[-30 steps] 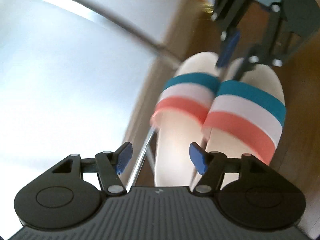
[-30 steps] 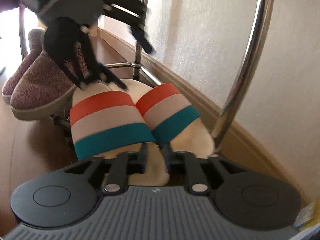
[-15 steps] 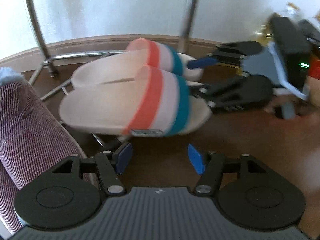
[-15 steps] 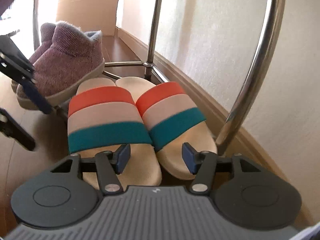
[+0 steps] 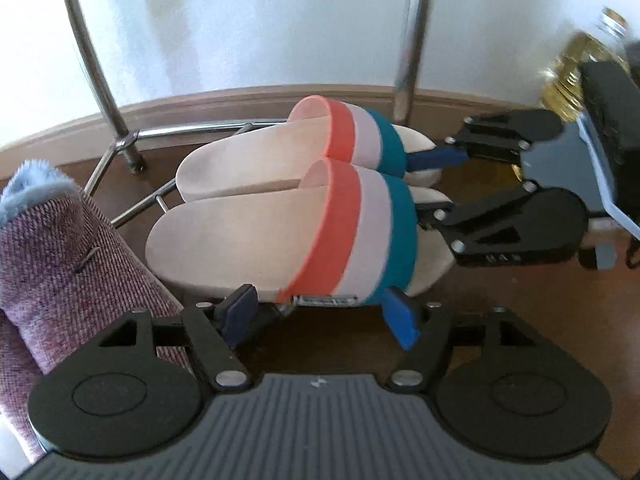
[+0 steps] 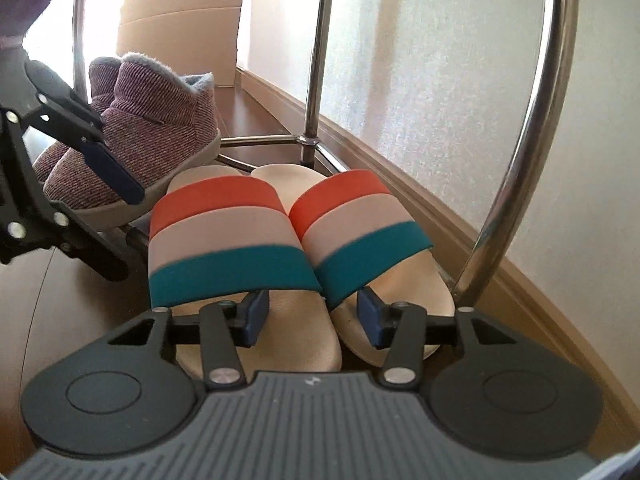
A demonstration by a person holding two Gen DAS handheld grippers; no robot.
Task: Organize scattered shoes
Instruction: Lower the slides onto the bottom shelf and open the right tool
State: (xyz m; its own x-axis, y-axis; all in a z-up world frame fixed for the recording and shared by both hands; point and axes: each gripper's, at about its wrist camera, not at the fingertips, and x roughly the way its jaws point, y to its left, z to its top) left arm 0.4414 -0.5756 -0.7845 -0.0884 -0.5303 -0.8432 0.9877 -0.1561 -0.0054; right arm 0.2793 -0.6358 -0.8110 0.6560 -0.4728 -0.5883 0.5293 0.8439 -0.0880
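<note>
Striped slides (image 5: 312, 216) paired on metal rack (image 5: 120, 136), your left claw (image 5: 320, 312) just widened, empty, your right claw (image 6: 312, 312) narrowing, jaws apart, unclamped.

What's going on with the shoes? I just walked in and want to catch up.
A person with two handheld grippers is tidying shoes onto a metal rack. The striped slides sit paired on it, beside purple slippers. The left gripper, jaws just opened wider, and the right gripper stand open at the slides, gripping nothing.

Bright backlit glare, fisheye-warped edges
</note>
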